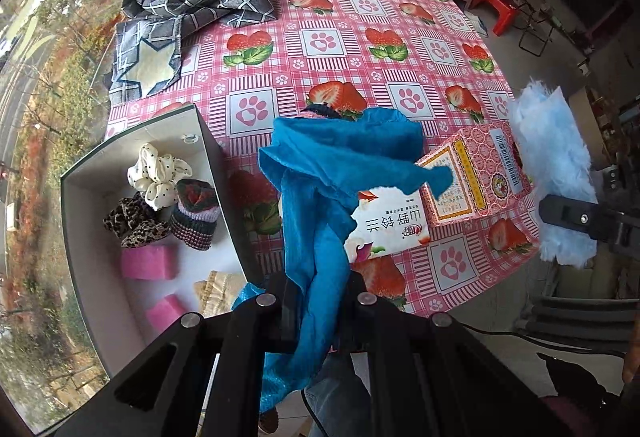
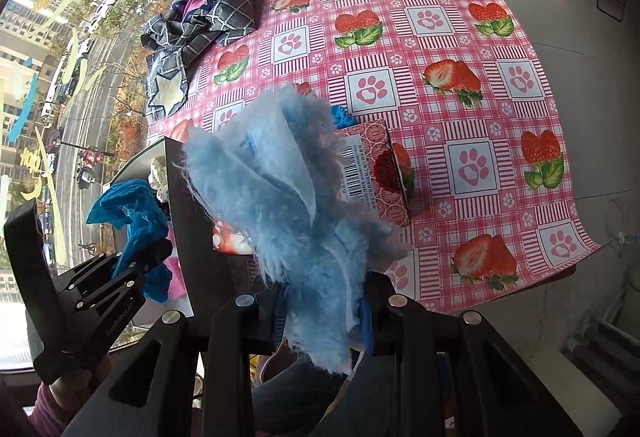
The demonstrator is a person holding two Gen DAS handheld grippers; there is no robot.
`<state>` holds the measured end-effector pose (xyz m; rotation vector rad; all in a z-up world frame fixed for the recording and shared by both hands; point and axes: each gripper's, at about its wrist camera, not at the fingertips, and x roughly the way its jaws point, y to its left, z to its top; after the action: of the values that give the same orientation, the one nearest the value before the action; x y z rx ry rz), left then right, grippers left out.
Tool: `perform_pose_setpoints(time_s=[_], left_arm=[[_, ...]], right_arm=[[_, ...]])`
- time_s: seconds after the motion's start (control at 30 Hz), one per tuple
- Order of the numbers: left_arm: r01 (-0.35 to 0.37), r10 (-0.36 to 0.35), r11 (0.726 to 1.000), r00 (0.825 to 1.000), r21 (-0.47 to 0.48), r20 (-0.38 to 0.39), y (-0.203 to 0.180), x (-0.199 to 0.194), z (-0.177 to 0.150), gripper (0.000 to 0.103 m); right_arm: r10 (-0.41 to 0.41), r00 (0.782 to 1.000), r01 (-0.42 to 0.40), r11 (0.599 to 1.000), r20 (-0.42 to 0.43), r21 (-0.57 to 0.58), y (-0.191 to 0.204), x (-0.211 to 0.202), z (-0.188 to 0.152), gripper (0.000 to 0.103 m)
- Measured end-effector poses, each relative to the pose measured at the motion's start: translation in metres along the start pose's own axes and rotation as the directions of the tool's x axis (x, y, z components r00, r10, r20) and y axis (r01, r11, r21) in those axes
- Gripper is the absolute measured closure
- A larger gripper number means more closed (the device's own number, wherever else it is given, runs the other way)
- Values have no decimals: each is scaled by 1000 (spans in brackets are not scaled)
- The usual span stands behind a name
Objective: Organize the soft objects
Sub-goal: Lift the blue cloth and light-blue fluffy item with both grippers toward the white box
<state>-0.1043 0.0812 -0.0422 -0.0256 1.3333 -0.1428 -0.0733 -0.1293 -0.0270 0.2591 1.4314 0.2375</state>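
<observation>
Your left gripper point(image 1: 318, 311) is clamped on the teal cloth point(image 1: 320, 197), jaws pinched tight with the fabric bunched between them; the cloth hangs both ways out of the grip, above the table. Your right gripper point(image 2: 320, 311) is pinching the fluffy light-blue piece point(image 2: 288, 197), fur spilling out around the jaws.

Just left of your left gripper: the open white box point(image 1: 80, 237), holding a polka-dot scrunchie point(image 1: 158, 173), a leopard scrunchie point(image 1: 134, 223), a knit roll point(image 1: 196, 217), two pink blocks point(image 1: 148, 263) and a beige piece point(image 1: 218, 293).

Ahead of the left gripper, partly under the teal cloth: a white tissue pack point(image 1: 384, 229) touching a pink carton point(image 1: 476, 177), both on the strawberry tablecloth point(image 1: 360, 37).

Far ahead and left, at the window edge of the table: a crumpled grey checked cloth point(image 1: 192, 1) with a star panel.

In the right wrist view, the left gripper sits low left of the fluffy piece, well apart from it.
</observation>
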Motion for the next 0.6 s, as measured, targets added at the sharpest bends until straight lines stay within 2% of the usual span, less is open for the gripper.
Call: perform_pose_setpoints(time_s=[0.6], left_arm=[[-9, 12, 991, 1000, -131, 22, 56, -12, -26, 93]], right_arm=[[-7, 998, -2, 987, -55, -160, 69, 20, -9, 74]])
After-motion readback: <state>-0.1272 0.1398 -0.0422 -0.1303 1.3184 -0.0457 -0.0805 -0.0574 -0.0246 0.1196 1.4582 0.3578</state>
